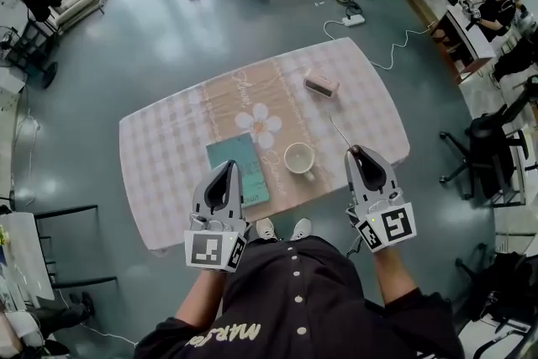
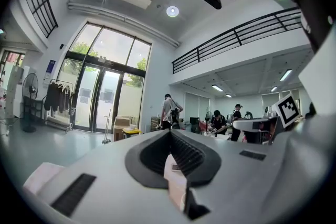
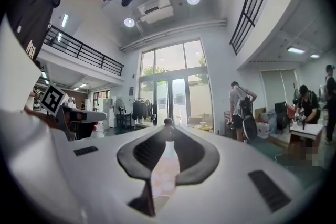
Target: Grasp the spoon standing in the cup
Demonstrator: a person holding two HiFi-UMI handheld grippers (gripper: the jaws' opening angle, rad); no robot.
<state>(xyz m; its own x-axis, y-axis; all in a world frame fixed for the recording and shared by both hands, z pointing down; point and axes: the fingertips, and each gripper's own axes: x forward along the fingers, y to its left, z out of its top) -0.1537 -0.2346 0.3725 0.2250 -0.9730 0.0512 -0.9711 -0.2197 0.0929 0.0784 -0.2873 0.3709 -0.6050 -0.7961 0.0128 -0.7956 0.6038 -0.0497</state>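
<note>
Grasp looks done – right gripper (image 1: pixel 355 151) clamps the spoon (image 1: pixel 340 133), clear of the cup (image 1: pixel 299 157) on the worktop (image 1: pixel 168 147); left gripper (image 1: pixel 228 167) closed, empty – next I'd just hold steady.

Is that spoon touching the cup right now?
Apart. The head view shows the spoon clamped in the right tongs, with bare tablecloth between it and the cup.

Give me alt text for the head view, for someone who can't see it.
The right gripper holds a thin spoon beside the empty white cup on a pink checked table. The left gripper, shut and empty, hovers over a teal book.
</note>
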